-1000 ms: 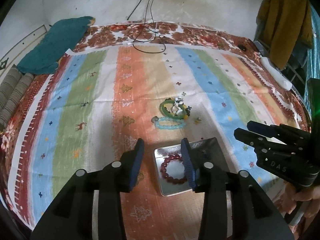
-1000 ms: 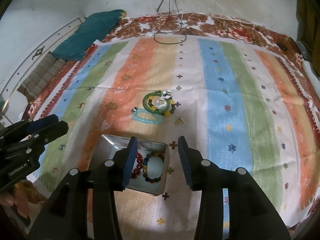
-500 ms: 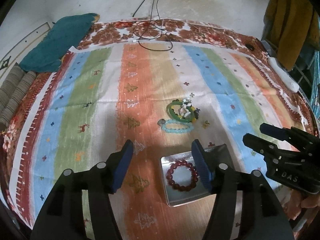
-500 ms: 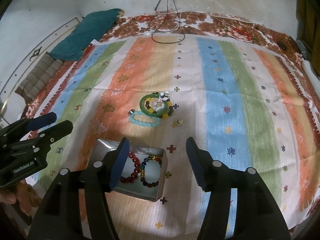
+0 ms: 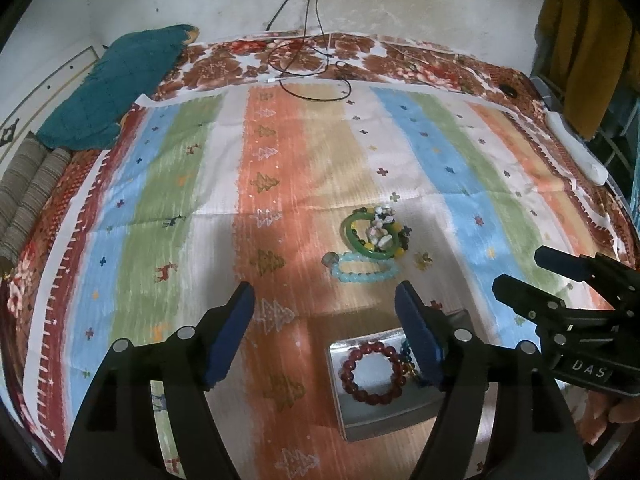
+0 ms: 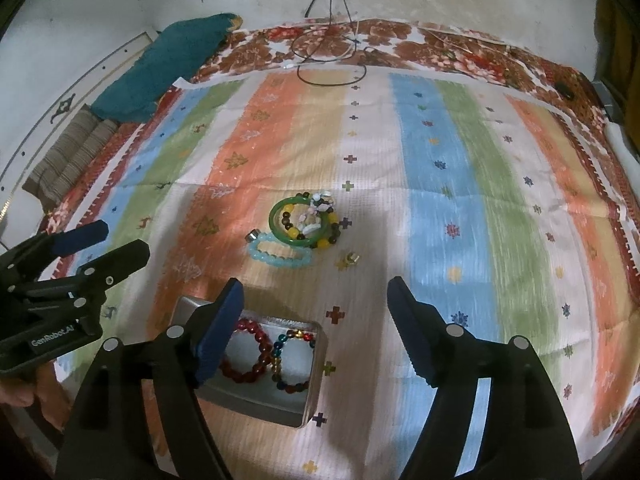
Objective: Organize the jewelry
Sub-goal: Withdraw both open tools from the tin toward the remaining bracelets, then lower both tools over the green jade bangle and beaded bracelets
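Both grippers are being held wide open and empty above the striped cloth (image 6: 452, 184), presumably so another piece can be taken. Just below the left gripper (image 5: 326, 326), the tin (image 5: 400, 412) is holding a red bracelet (image 5: 372, 372) already sorted. The remaining jewelry pile (image 6: 302, 226) is lying ahead of the right gripper (image 6: 316, 322), untouched.

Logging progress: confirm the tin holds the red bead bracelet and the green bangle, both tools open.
Wrong on the bangle. The right wrist view shows the green bangle on the striped cloth; beside the red bead bracelet in the tin lies a multicolored bead bracelet.
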A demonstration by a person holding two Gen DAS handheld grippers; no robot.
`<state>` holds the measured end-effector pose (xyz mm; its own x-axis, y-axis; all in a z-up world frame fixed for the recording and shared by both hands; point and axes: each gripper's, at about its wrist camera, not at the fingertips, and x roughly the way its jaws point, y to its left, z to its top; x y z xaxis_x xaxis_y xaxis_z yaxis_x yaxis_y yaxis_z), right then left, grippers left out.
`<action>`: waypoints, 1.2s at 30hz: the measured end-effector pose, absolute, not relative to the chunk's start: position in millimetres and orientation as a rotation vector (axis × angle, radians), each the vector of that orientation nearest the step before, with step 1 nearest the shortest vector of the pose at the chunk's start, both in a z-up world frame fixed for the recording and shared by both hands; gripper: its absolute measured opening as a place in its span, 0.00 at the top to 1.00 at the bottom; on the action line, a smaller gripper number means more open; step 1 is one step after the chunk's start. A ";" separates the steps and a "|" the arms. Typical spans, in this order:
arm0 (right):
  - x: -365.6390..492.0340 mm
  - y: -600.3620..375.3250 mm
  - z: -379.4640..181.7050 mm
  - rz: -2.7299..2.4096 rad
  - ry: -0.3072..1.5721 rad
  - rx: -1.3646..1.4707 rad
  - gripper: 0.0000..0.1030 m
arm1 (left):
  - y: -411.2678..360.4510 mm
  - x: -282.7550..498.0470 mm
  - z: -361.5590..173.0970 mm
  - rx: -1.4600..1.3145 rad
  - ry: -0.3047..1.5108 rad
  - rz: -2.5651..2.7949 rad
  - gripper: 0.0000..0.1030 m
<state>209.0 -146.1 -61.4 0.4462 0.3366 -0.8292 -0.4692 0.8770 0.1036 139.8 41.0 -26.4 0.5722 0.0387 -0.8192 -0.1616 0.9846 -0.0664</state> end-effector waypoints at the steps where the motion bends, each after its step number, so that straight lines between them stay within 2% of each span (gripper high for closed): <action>1: 211.3 -146.4 -62.0 0.501 0.992 -0.147 0.28 | 41.1 140.1 -26.7 -0.137 0.955 0.120 0.28; 36: 303.6 -132.1 -103.9 0.473 1.088 -0.073 0.25 | 53.0 226.0 -79.4 -0.106 1.036 0.094 0.27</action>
<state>303.6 -132.1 -103.9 0.3755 0.3341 -0.8645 -0.4045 0.8983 0.1715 226.0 53.0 -79.4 0.5061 0.0273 -0.8621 -0.1277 0.9909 -0.0436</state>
